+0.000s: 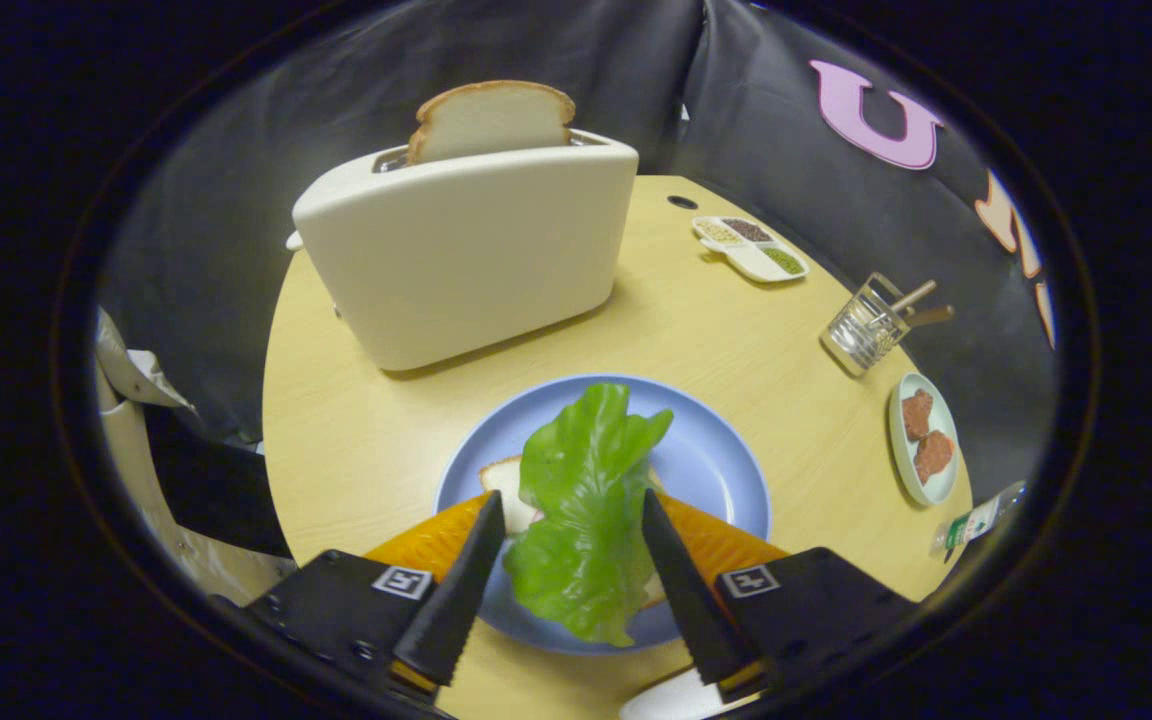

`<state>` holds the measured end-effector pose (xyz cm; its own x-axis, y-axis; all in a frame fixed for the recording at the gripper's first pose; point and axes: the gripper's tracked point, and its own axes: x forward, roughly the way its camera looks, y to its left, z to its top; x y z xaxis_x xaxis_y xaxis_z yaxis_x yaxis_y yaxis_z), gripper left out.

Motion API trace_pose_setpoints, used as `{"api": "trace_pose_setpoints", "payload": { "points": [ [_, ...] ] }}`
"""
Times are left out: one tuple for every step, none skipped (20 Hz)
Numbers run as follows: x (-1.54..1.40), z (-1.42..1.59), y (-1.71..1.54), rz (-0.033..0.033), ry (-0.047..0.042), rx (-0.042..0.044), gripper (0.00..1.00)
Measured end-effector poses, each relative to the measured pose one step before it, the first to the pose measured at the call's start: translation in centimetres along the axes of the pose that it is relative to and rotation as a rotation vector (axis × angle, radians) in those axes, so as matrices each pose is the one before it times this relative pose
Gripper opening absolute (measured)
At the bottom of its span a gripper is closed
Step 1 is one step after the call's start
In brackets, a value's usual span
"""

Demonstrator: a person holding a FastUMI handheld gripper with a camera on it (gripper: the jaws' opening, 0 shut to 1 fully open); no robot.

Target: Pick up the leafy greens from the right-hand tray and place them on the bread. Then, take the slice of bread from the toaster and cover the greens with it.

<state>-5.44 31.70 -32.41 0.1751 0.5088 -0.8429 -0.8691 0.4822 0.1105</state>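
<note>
one slice of bread (492,118) stands upright in the toaster (466,250), far beyond your fingers. nearer, the blue plate (706,455) carries the lower bread (503,478) with the leafy greens (581,510) over it, long axis near to far. your gripper (573,560) is spread, greens between its fingers, no pinch visible.

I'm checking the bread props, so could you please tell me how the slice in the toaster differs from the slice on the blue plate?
The toaster slice stands upright in the toaster, its top bare; the plate slice lies flat on the blue plate, mostly under the leafy greens between the open gripper fingers. Both look pale with brown crust.
</note>
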Motion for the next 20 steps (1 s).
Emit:
{"api": "trace_pose_setpoints", "payload": {
  "points": [
    [-0.333,0.294,0.136,-0.00970,0.00063,0.00213,0.87],
    [0.228,0.100,-0.236,-0.00777,-0.00433,-0.00331,0.93],
    [-0.321,0.469,-0.216,-0.01167,-0.00858,-0.00265,1.00],
    [-0.437,0.561,0.176,-0.00542,-0.01009,0.00372,1.00],
    [-0.525,0.786,0.232,-0.00137,-0.01624,0.00619,1.00],
    [-0.510,0.800,0.112,-0.00308,-0.01862,0.00414,1.00],
    [-0.520,0.877,0.013,-0.00627,-0.01785,0.00345,1.00],
    [-0.575,0.737,0.006,-0.00587,-0.01536,0.00498,1.00],
    [-0.448,0.856,0.148,-0.00402,-0.01277,0.00703,1.00],
    [-0.515,0.605,0.091,-0.00529,-0.01317,0.00641,1.00],
    [-0.454,0.810,-0.041,-0.00623,-0.01243,0.00656,1.00],
    [-0.443,1.048,0.032,-0.00544,-0.01297,0.00682,1.00],
    [-0.431,1.010,0.104,-0.00863,-0.01676,-0.00112,1.00],
    [-0.283,1.024,0.113,-0.00849,-0.01891,-0.01350,1.00],
    [-0.257,1.059,0.079,-0.00390,-0.00989,-0.01370,1.00],
    [-0.328,0.670,0.345,0.00265,-0.00559,-0.00684,1.00],
    [-0.177,0.823,0.443,0.01046,-0.00450,0.00081,1.00],
    [-0.047,0.922,0.477,0.00917,-0.00648,0.00644,1.00],
    [-0.160,1.074,0.305,0.00768,-0.01215,0.00979,1.00],
    [-0.059,0.969,0.215,0.00340,-0.00819,0.01617,1.00]
  ]
}}
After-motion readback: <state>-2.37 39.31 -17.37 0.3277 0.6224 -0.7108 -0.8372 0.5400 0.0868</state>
